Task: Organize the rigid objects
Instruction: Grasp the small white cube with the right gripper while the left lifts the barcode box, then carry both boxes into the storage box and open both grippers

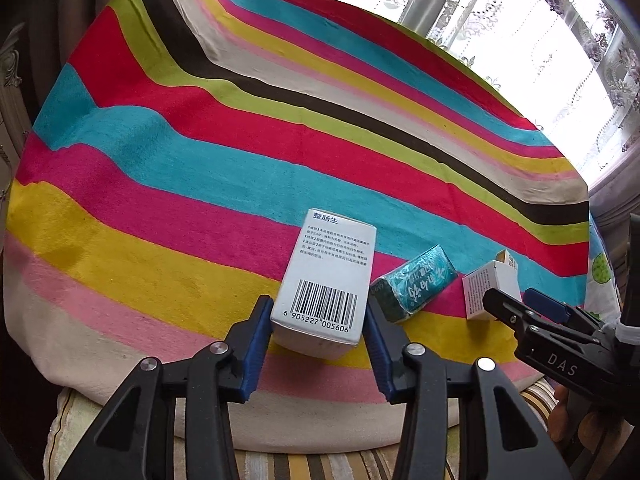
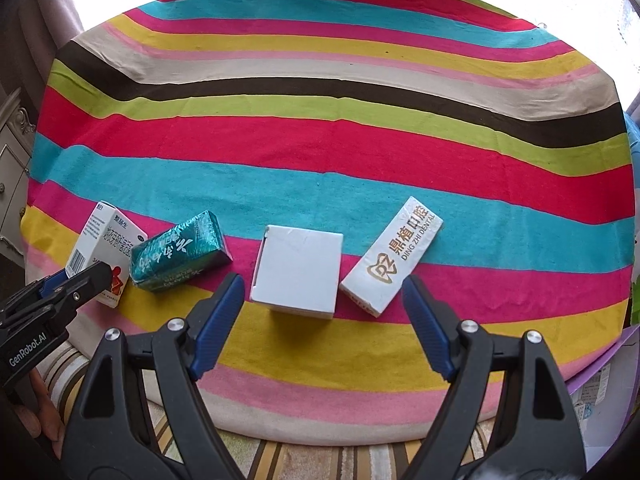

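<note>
My left gripper (image 1: 318, 330) is shut on a white medicine box with a barcode (image 1: 330, 276), its blue pads pressing both sides; it also shows in the right wrist view (image 2: 102, 252), where the left gripper (image 2: 80, 280) reaches in from the left. Beside it lies a teal foil packet (image 1: 414, 282) (image 2: 180, 252). My right gripper (image 2: 322, 320) is open and empty, just short of a plain white square box (image 2: 298, 272) (image 1: 490, 288). A white dental box with gold print (image 2: 392, 256) lies to its right. The right gripper (image 1: 520, 308) shows at the right edge of the left wrist view.
All boxes lie on a striped multicoloured cloth (image 2: 320, 140) over a table, near its front edge. A striped cushion (image 2: 280, 460) sits below the edge. A window with lace curtains (image 1: 540, 20) is behind. A cabinet (image 2: 12, 168) stands at the left.
</note>
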Tool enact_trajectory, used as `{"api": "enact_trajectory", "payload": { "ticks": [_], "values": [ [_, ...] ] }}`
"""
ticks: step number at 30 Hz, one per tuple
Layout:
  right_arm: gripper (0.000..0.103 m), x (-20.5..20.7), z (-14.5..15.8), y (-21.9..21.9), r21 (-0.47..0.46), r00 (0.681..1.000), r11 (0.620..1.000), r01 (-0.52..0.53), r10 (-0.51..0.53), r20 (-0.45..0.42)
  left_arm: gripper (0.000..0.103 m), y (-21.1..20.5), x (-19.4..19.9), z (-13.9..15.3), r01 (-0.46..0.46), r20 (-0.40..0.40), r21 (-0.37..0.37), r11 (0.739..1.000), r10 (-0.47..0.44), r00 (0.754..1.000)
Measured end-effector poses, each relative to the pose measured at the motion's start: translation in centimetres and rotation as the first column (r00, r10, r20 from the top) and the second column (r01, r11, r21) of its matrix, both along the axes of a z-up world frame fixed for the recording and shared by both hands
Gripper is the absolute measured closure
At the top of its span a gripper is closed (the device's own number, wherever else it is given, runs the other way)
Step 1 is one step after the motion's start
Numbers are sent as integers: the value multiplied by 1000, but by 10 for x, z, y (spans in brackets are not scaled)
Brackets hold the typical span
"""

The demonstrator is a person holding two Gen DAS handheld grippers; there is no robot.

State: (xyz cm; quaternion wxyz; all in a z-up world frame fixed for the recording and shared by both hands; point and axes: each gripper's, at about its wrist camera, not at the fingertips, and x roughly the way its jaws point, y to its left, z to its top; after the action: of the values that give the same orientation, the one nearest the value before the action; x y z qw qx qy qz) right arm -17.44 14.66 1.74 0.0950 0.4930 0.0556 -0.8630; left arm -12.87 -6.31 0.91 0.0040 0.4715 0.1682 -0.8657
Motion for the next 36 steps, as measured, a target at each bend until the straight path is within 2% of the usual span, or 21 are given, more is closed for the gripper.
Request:
{"api": "enact_trajectory", "payload": {
  "ticks": [2, 4, 10, 15, 20, 29, 36],
  "values": [
    [36, -1, -2, -1, 1, 1000, 1000, -4, 4, 4, 57, 0, 0, 1, -4, -4, -4, 1000, 4, 1000],
    [57, -3, -6, 0, -10, 1000, 1000, -13, 13, 22, 58, 0, 1, 3, -9, -13, -14, 1000, 9, 1000],
    [58, 6, -2, 5, -54, 1000, 998, -27, 27, 7, 58, 8, 15, 17, -32, -69, -68, 997, 27, 997],
    [58, 17, 6, 17, -92, 1000, 996, -20, 19, -13, 59, 13, 27, 31, -57, -110, -78, 995, 48, 993],
    [58, 25, 11, 34, -127, 1000, 992, 4, -7, -23, 59, 33, 39, 44, -44, -138, -102, 994, 29, 990],
    [58, 44, 21, 83, -209, 997, 975, 73, -79, -18, 59, 95, 53, 61, 74, -146, -141, 987, -95, 985],
    [58, 60, 26, 140, -263, 986, 951, 160, -169, -9, 59, 161, 58, 65, 205, -142, -156, 966, -227, 963]
  ]
}}
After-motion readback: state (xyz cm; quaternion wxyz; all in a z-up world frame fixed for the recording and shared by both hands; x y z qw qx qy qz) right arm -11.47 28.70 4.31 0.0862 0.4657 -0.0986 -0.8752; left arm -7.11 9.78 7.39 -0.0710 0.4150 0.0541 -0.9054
